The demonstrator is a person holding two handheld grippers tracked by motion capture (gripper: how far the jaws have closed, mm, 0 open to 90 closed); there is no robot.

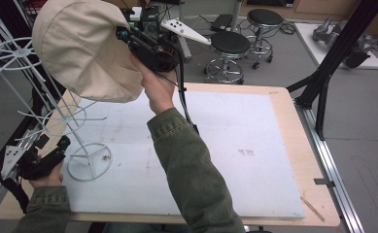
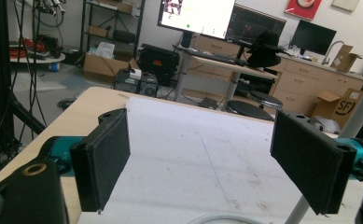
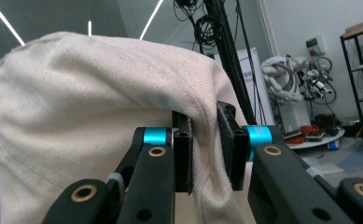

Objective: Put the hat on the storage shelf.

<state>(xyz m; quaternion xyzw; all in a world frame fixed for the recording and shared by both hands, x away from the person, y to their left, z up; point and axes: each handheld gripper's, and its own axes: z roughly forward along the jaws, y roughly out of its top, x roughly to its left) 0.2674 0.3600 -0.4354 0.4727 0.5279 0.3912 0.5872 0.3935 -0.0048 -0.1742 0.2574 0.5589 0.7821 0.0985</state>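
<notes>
Cloth was all the person had to deal with: a cream cap [image 1: 82, 48], held up high over the far left of the table [image 1: 283, 155], above the white wire rack [image 1: 75, 121]. The right gripper [image 1: 128, 36] had its jaws pinched tight on a fold at the cap's edge, and the rest of the crown hung slack from that one bite.

It looked light and limp to me, nothing fragile about it, but floppy enough to sag and swing. I judged the seamed edge the sensible place to grip, since the thin crown would only bunch and slip. Getting it onto a rack arm would likely want the opening spread, which one pinch cannot do.

The left gripper [image 1: 45, 158] rested low by the rack's round base, jaws wide apart and holding nothing.

From above I could see where cap, rack and both hands stood. The right gripper view gave what that one hid: the fabric [image 3: 90, 107] squeezed between the two pads. The left gripper view showed its own spread pads [image 2: 305, 158] over bare white board [image 2: 193, 154].
</notes>
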